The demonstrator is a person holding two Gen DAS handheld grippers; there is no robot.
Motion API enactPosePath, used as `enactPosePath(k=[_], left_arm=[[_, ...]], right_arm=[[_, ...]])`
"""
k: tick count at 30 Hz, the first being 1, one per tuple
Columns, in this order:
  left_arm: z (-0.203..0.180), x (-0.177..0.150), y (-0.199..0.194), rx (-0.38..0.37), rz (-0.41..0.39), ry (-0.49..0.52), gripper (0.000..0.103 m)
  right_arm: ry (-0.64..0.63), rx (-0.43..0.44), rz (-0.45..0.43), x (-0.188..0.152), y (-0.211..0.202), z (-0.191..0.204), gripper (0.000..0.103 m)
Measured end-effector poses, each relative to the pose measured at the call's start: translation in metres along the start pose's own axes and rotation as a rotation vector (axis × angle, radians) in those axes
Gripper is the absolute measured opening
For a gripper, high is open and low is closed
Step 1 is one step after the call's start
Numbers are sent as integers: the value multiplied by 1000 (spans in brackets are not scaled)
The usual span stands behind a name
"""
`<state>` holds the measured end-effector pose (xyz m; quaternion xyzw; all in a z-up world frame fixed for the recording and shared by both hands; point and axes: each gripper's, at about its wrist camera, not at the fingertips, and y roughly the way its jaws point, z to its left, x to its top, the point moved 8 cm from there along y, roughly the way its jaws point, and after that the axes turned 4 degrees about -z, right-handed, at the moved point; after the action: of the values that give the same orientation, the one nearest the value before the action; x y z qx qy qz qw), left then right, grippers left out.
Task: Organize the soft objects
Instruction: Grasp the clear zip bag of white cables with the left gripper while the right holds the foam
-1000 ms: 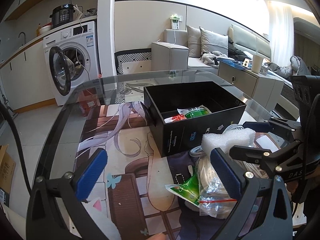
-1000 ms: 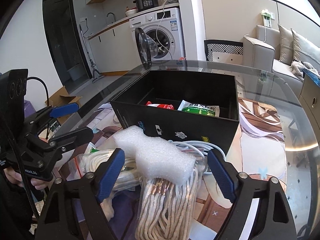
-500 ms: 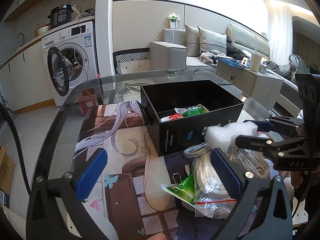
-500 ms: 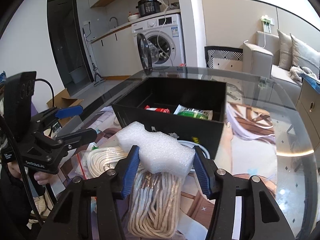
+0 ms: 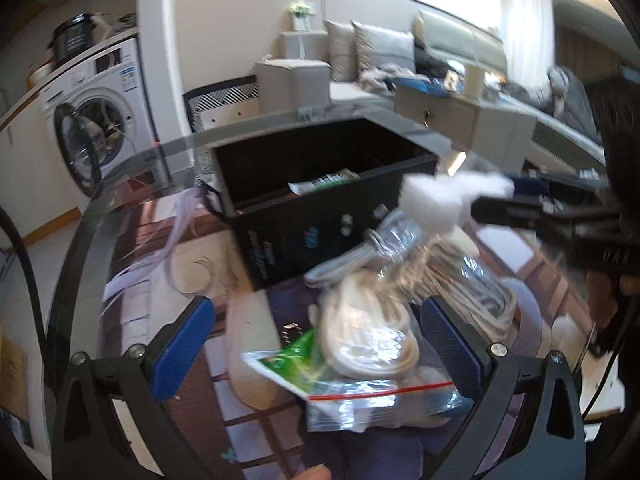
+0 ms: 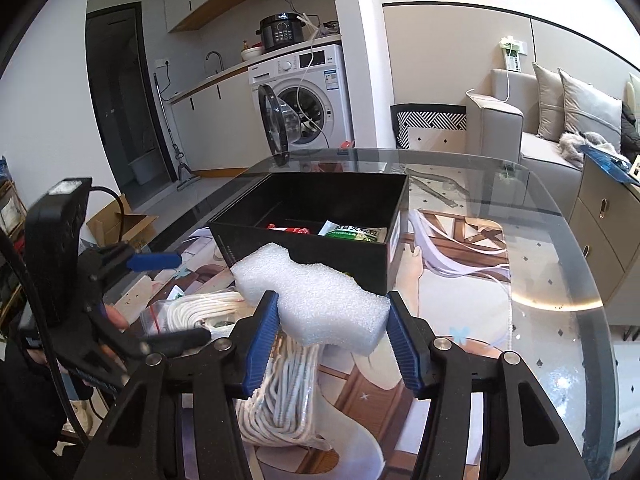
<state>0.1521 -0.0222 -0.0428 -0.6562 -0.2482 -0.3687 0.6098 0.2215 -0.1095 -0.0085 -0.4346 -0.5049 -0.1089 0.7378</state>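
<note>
My right gripper (image 6: pixel 332 304) is shut on a white foam block (image 6: pixel 312 296), held above the table just in front of the open black box (image 6: pixel 240 246). In the left wrist view the foam block (image 5: pixel 436 196) hangs beside the box (image 5: pixel 320 232), gripped by the right gripper (image 5: pixel 492 200). A green packet (image 6: pixel 352 234) and a red one (image 6: pixel 288 229) lie inside the box. My left gripper (image 5: pixel 316 320) is open, low over a zip bag of white rope (image 5: pixel 372 344) and a green packet (image 5: pixel 296 360). A loose rope bundle (image 6: pixel 280 400) lies under the foam.
The round glass table (image 6: pixel 560 280) has a printed mat under it, and its edge curves close on the right. A washing machine (image 6: pixel 304 92) with its door open stands beyond, with a sofa (image 6: pixel 560 120) and a cabinet (image 6: pixel 608 216) to the right.
The right gripper closed on the foam block and lifted it off the rope toward the box. The left gripper moved nearer to the bagged rope and tilted.
</note>
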Motion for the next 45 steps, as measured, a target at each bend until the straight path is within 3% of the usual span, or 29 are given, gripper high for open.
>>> enactPosePath(k=[9, 17, 20, 26, 33, 36, 38, 45], left_arm=[[-12, -7, 16, -22, 63, 49, 101], [-20, -6, 15, -97, 76, 39, 59], [-20, -4, 12, -104, 68, 31, 50], [-14, -3, 4, -123, 49, 2, 40], [-11, -2, 0, -117, 45, 5, 38], [-12, -3, 2, -113, 52, 8, 45], [-14, -4, 3, -105, 63, 18, 62], [-21, -9, 9, -68, 75, 77, 62]], right_arm=[[-2, 0, 3, 0, 3, 3, 54], [-1, -2, 3, 0, 3, 0, 54], [-3, -2, 0, 1, 2, -1, 54], [-4, -7, -6, 3, -1, -4, 54], [-7, -10, -15, 6, -4, -4, 54], [-7, -9, -15, 6, -4, -4, 54], [-7, -9, -15, 6, -4, -4, 54], [-5, -8, -11, 6, -4, -4, 54]])
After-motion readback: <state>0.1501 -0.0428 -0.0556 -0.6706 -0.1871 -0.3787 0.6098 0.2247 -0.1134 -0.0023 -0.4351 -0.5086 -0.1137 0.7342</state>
